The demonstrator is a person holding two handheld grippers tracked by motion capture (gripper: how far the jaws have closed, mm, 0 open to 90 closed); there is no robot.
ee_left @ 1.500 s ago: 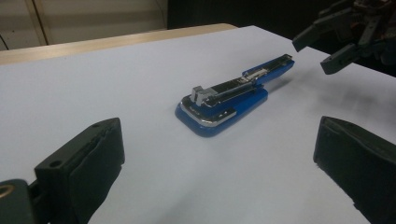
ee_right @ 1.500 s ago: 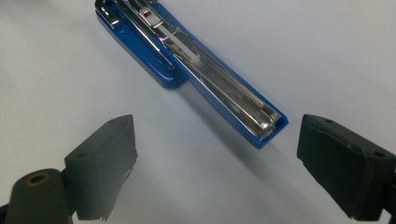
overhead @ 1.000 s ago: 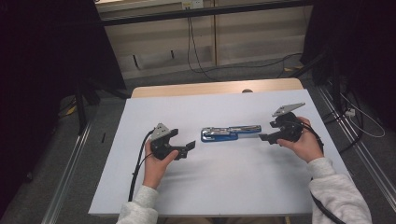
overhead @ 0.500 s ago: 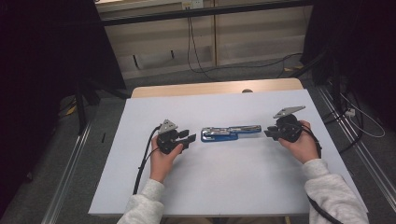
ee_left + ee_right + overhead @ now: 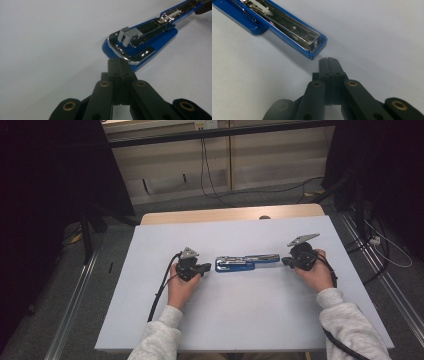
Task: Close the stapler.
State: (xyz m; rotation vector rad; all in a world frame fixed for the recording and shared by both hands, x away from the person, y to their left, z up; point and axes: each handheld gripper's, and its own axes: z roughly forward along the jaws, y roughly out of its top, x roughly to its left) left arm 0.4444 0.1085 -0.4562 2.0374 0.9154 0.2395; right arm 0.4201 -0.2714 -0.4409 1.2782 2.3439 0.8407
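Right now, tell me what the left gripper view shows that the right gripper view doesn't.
The left gripper view shows the left gripper, jaws shut on nothing after just closing, in front of the opened blue stapler's wide rounded base end with its chrome plate. The right gripper view shows the right gripper, likewise shut and empty after closing, near the stapler's square end, where the open metal staple channel lies. Both show the stapler lying flat on the white table.

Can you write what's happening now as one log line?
left gripper: shut, empty | right gripper: shut, empty | stapler: open flat between them, untouched
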